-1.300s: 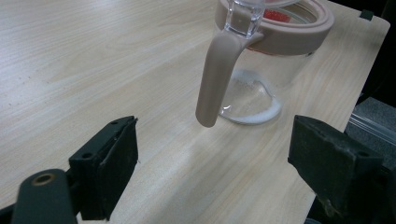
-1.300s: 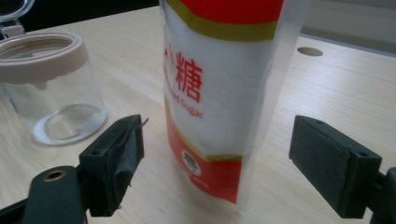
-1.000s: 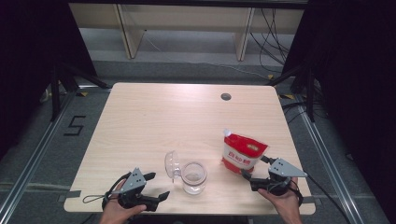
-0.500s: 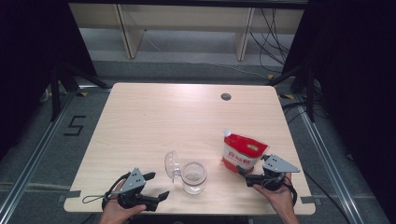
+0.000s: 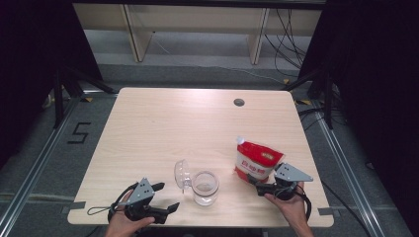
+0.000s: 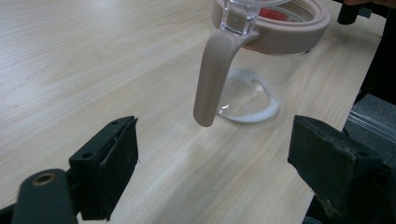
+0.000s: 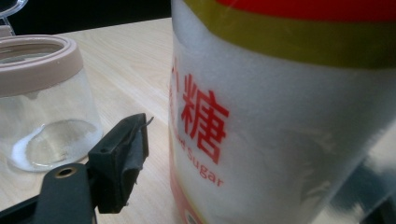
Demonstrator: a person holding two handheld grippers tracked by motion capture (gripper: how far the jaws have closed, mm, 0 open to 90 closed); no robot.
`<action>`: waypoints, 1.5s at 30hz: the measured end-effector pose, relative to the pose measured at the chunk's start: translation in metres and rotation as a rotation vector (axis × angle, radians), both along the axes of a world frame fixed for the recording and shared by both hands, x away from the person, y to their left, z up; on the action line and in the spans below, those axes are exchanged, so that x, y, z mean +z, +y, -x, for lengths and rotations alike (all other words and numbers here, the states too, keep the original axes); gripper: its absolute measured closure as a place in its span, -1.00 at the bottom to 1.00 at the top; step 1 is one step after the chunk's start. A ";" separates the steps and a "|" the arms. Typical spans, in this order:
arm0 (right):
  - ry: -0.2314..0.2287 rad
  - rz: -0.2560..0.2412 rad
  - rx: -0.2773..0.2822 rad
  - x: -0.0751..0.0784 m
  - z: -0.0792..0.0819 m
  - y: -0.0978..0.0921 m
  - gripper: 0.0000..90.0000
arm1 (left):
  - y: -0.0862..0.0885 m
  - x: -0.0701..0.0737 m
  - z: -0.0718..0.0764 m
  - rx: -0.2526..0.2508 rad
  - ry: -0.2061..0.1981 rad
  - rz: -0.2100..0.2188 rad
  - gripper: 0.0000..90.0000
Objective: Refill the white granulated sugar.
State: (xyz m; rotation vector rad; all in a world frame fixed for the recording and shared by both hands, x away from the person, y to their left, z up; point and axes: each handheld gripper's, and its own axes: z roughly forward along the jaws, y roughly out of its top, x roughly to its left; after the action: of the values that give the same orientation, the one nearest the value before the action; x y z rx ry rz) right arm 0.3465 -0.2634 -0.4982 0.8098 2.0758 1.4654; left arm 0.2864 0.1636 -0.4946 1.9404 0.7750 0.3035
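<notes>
table (image 5: pixel 163 128): light wood-grain top, rounded corners, bare over most of its far half.
cable port (image 5: pixel 239 102): small dark round hole near the table's far edge, right of centre.
floor (image 5: pixel 44 163): grey, metal rails along both sides of the table.
floor marking (image 5: pixel 79 133): dark "5" left of the table.
shelf unit (image 5: pixel 192 19): pale, beyond the table.
cables (image 5: pixel 289 29): dark, hanging at far right.

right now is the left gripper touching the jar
Apart. In the left gripper view the open jaws of the left gripper stand short of the glass jar, with bare table between them and its hanging clasp.
</notes>
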 end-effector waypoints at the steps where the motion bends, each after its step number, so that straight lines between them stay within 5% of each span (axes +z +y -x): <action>1: 0.035 -0.007 0.001 -0.001 0.001 0.002 -0.46 | 0.000 0.000 0.000 0.003 0.001 0.007 -0.65; 3: 0.004 0.012 0.003 -0.001 -0.001 0.001 -0.45 | 0.000 0.000 0.000 -0.001 0.001 -0.002 -0.65; 10: 0.026 -0.001 -0.008 -0.004 -0.002 0.004 -0.44 | 0.000 -0.001 0.001 -0.006 0.001 -0.005 -0.65; 13: -0.015 0.007 0.005 -0.004 -0.006 0.001 -0.43 | 0.000 -0.001 0.001 -0.006 0.001 -0.006 -0.65; 16: 0.037 -0.010 -0.011 -0.004 -0.003 0.003 -0.42 | -0.002 -0.001 0.002 0.011 0.011 -0.002 -0.65; 19: -0.026 0.018 -0.001 -0.005 -0.008 0.002 -0.42 | -0.002 -0.001 0.002 0.006 0.010 -0.009 -0.65; 23: 0.006 -0.007 0.006 -0.006 -0.007 0.004 -0.42 | -0.002 -0.001 0.002 0.010 0.007 -0.011 -0.65; 29: -0.045 0.012 0.014 -0.007 -0.011 0.002 -0.43 | -0.003 -0.002 0.003 0.009 0.006 -0.018 -0.65; 45: -0.047 0.000 0.035 -0.013 -0.016 0.004 -0.43 | -0.003 -0.002 0.003 0.002 0.003 -0.015 -0.65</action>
State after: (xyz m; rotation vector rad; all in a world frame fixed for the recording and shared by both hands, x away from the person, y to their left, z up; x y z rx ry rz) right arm 0.3624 -0.2591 -0.5107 0.7352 2.0650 1.4893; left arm 0.2839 0.1605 -0.4966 1.9549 0.7787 0.3084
